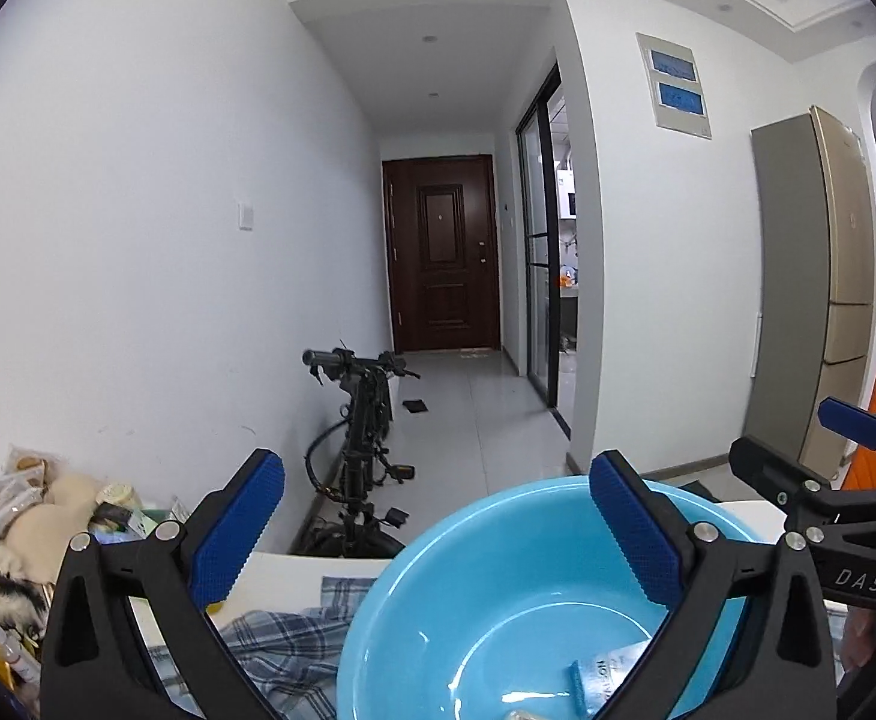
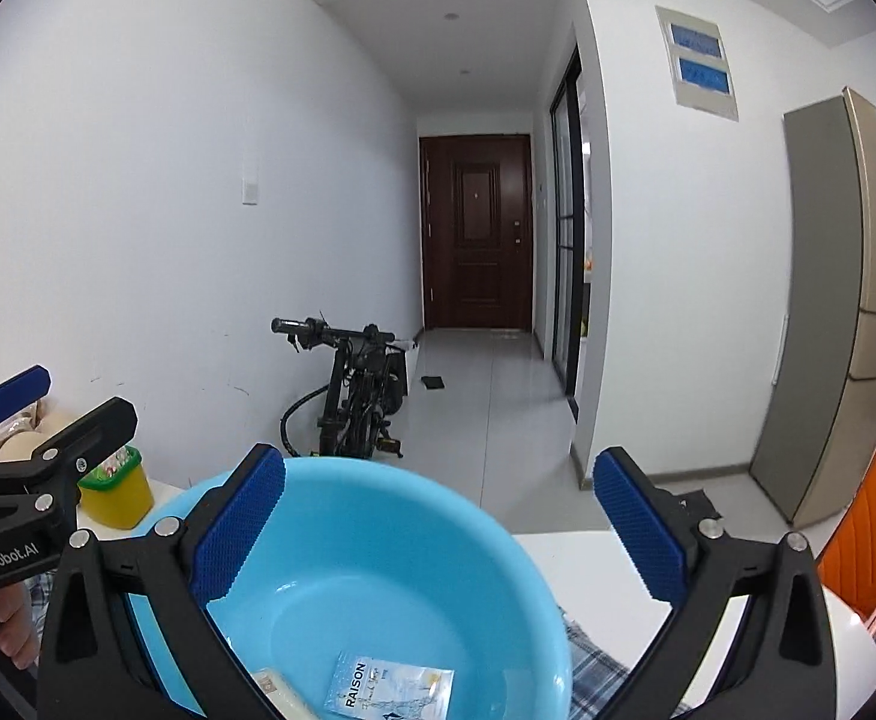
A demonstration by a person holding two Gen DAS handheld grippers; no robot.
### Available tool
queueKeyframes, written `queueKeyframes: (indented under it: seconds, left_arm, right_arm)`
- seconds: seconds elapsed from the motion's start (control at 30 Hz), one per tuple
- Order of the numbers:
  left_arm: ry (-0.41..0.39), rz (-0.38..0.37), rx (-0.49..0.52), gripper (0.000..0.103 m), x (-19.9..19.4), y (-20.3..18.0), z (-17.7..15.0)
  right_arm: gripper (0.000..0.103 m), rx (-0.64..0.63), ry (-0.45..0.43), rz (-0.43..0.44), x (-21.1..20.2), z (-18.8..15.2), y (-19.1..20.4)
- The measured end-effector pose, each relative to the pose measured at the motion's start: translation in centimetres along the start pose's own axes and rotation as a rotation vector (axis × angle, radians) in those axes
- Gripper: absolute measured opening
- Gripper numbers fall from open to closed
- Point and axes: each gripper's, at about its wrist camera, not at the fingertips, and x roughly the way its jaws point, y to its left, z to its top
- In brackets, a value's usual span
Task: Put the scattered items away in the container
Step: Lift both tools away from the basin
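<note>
- Left wrist view: the left gripper has its jaws spread wide with nothing between the pads. The light blue plastic basin sits below and just beyond the right-hand jaw, whose pad overlaps the near rim in the picture; whether it touches I cannot tell.
- A blue-and-white sachet lies in the basin bottom under that jaw. The checked cloth lies below the gap between the jaws, on the white worktop.
- Risk: a jaw catching the light basin's rim could tip or slide it and spill the contents.
- The right gripper shows at the right edge, close by; the two tools could knock together.
- Right wrist view: the right gripper is also wide open and empty. The basin fills the space between and below the jaws, glossy and shallow-sided.
- The sachet and a pale packet lie flat inside, low between the jaws. A yellow tub stands beyond the left-hand jaw.
</note>
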Motion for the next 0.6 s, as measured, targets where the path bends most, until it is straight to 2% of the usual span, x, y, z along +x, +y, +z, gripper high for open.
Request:
queueKeyframes:
  seconds: [0.23,0.37,0.6]
  left_arm:
    - [0.014,-0.043,-0.066,0.103,-1.4,0.7,0.7]
    - [0.019,-0.033,-0.058,0.103,-3.2,0.6,1.3]
    - [-0.012,-0.074,-0.041,0.103,-7.2,-0.7,3.3]
  right_arm:
    - [0.103,0.044,-0.014,0.009,-0.7,1.0,-0.7]
    - [0.103,0.04,-0.016,0.009,-1.9,1.2,-0.6]
    - [0.103,0.036,-0.03,0.02,-5.0,1.8,-0.3]
